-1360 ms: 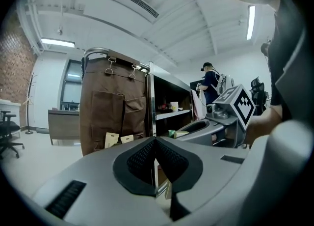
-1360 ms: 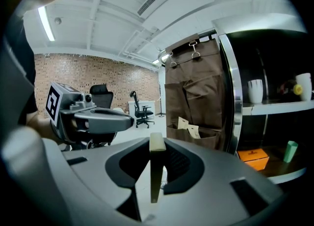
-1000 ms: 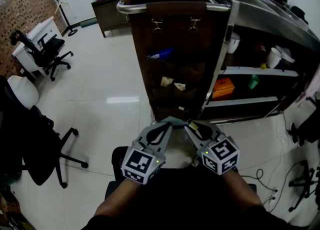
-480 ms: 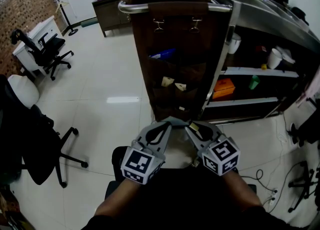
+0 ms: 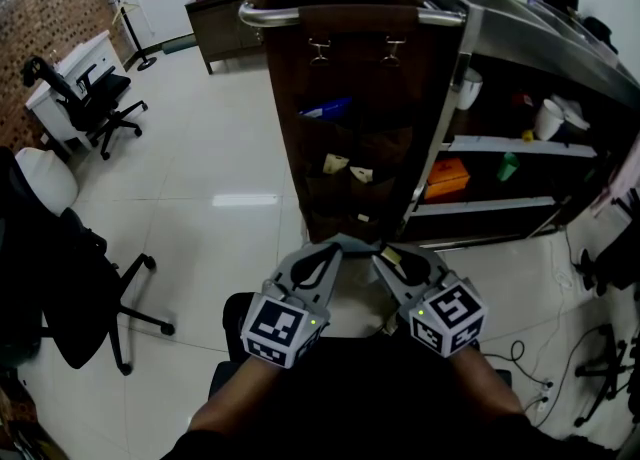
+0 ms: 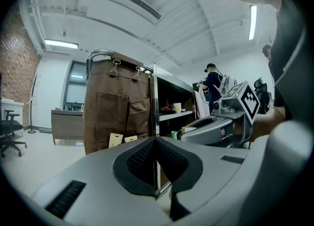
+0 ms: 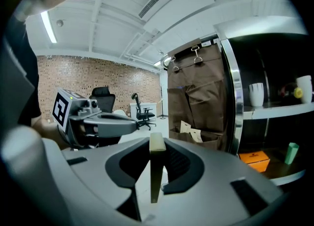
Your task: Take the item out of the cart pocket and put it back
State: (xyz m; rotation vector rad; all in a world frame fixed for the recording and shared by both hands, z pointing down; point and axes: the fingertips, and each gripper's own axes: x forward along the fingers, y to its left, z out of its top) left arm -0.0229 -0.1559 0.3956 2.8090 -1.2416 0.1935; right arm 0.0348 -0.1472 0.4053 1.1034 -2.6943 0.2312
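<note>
A thin beige flat packet [image 7: 156, 173] is clamped edge-on in the right gripper [image 5: 385, 252]. The left gripper [image 6: 155, 147] is closed on nothing, near the brown fabric cart pockets [image 5: 352, 143].

Nothing readable right now: the marker cubes [image 5: 277, 328] show only black-and-white square patterns, and the paper tags [image 5: 335, 162] in the cart pockets [image 5: 350, 183] are too small.

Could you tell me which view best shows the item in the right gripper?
The right gripper view: the pale flat item stands edge-on, clamped in the right gripper. The head view shows only its tip; the left gripper view, a sliver.
</note>
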